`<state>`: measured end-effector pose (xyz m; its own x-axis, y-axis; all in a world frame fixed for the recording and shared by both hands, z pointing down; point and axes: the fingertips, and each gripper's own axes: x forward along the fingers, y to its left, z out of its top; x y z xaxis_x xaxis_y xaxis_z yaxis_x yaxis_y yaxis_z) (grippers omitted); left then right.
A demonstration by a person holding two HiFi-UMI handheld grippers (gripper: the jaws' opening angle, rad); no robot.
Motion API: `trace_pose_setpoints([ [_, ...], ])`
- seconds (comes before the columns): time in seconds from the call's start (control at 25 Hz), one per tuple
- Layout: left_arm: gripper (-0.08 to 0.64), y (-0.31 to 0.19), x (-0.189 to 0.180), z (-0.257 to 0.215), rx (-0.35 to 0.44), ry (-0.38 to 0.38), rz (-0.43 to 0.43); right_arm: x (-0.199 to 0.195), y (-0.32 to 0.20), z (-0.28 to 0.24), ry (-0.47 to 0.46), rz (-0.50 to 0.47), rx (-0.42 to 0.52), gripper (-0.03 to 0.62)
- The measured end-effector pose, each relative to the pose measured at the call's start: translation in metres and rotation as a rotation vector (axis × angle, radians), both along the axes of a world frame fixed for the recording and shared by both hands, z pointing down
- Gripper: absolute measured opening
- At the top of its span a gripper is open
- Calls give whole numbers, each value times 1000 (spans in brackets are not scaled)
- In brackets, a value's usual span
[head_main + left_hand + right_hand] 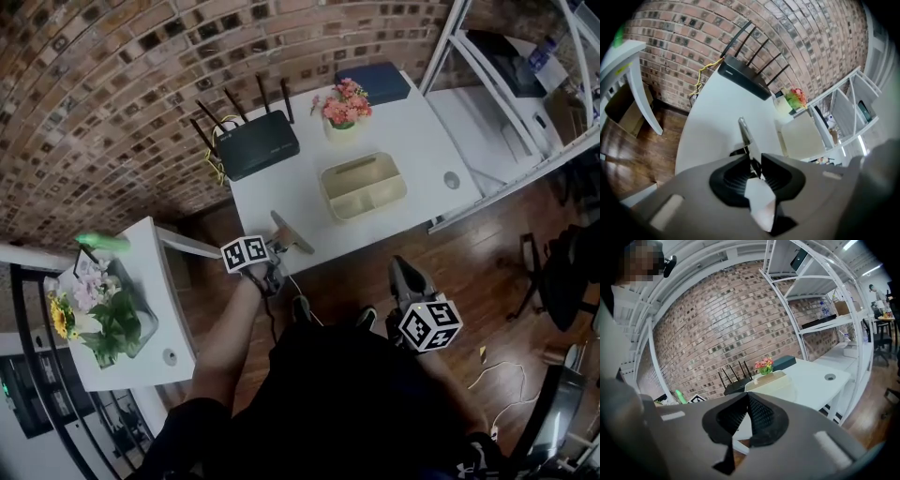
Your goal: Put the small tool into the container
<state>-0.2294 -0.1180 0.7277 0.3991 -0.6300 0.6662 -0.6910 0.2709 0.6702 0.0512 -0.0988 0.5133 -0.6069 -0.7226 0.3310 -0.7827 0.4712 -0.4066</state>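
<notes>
The small tool is a slim metal piece at the near edge of the white table. My left gripper is shut on its rear end, and the tool points forward from between the black pads in the left gripper view. The beige open container stands on the table to the right of the tool and beyond it, apart from it; its wall also shows right of the tool. My right gripper hangs off the table over the wooden floor, jaws shut and empty.
A black router with antennas stands at the table's back left, a pot of pink flowers behind the container, a dark blue box at the far corner. A small white side table with flowers is at left, white shelving at right.
</notes>
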Motion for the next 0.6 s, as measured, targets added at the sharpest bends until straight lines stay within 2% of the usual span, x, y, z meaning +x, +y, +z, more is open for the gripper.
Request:
trace_pose_setpoints([
  [0.24, 49, 5, 5, -10, 35, 9, -6, -5, -5, 0, 2, -23, 2, 9],
  [0.32, 14, 5, 5, -16, 64, 23, -22, -7, -7, 1, 2, -28, 0, 8],
  [0.6, 6, 11, 4, -35, 118, 21, -33, -10, -8, 1, 2, -32, 1, 9],
])
